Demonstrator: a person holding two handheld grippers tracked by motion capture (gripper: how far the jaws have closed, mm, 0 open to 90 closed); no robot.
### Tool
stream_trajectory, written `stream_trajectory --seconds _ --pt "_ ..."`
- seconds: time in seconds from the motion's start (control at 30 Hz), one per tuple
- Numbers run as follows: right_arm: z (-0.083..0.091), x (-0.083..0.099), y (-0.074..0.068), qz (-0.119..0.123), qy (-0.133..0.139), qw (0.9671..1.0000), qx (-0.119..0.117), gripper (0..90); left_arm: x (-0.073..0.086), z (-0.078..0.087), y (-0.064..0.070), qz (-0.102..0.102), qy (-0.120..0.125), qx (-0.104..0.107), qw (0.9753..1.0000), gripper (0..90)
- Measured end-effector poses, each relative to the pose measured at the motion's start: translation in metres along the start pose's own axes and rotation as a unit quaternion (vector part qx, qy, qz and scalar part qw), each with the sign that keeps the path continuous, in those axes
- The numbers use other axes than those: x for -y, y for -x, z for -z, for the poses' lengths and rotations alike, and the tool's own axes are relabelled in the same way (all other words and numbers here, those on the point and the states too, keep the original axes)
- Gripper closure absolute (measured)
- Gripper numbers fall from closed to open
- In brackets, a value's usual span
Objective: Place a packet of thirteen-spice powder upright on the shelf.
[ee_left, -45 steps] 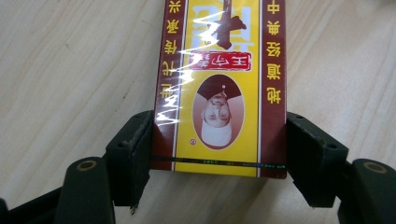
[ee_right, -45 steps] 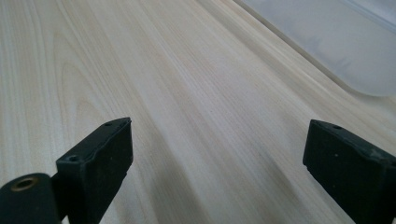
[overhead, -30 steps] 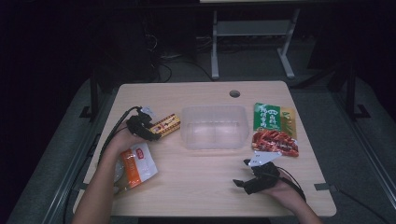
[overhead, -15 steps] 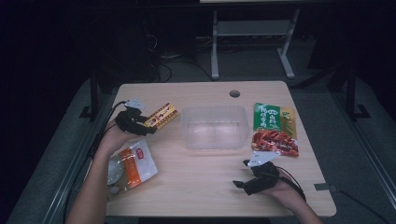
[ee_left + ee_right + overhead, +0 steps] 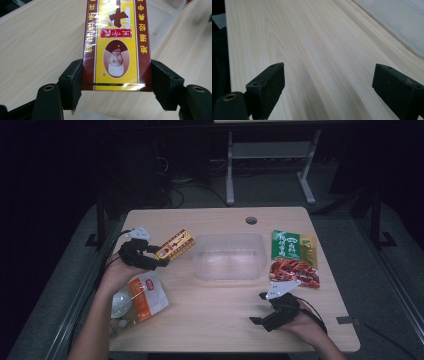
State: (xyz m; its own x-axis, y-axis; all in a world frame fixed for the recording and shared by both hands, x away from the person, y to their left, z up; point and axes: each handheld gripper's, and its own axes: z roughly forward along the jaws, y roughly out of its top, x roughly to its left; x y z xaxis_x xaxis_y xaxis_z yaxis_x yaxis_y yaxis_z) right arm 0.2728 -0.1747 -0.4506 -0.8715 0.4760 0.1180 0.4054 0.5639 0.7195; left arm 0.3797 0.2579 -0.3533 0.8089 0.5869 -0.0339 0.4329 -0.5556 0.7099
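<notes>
A yellow and maroon box (image 5: 175, 244) is clamped at its near end by my left gripper (image 5: 159, 259), left of a clear plastic tub (image 5: 229, 255). In the left gripper view both jaws press the sides of the box (image 5: 117, 45), which hangs above the wooden table (image 5: 37, 45). My right gripper (image 5: 259, 308) rests low over the table near the front right, open, with only bare wood (image 5: 317, 62) between its jaws.
An orange and white snack bag (image 5: 136, 298) lies at the front left by the person's left forearm. A green packet (image 5: 290, 245) and a red packet (image 5: 295, 271) lie right of the tub. A round cable hole (image 5: 251, 220) sits at the table's back.
The left gripper has carried the box slightly back and left, away from the snack bag. The right gripper has stayed in place.
</notes>
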Motion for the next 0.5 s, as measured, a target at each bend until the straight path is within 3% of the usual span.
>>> stream_trajectory --seconds 0.13,0.33,0.5 --pt "0.002 -0.004 0.001 0.000 0.006 0.9999 -0.015 10.3 -0.002 0.000 0.014 -0.006 0.006 0.010 0.9999 32.1" --pt "0.006 -0.011 0.005 0.010 0.018 0.9996 -0.017 10.6 -0.003 -0.004 0.033 -0.024 0.011 0.033 0.9991 32.0" --pt "0.013 -0.018 0.011 0.021 0.037 0.9988 -0.026 11.3 -0.004 -0.006 0.049 -0.044 0.018 0.055 0.9973 32.0"
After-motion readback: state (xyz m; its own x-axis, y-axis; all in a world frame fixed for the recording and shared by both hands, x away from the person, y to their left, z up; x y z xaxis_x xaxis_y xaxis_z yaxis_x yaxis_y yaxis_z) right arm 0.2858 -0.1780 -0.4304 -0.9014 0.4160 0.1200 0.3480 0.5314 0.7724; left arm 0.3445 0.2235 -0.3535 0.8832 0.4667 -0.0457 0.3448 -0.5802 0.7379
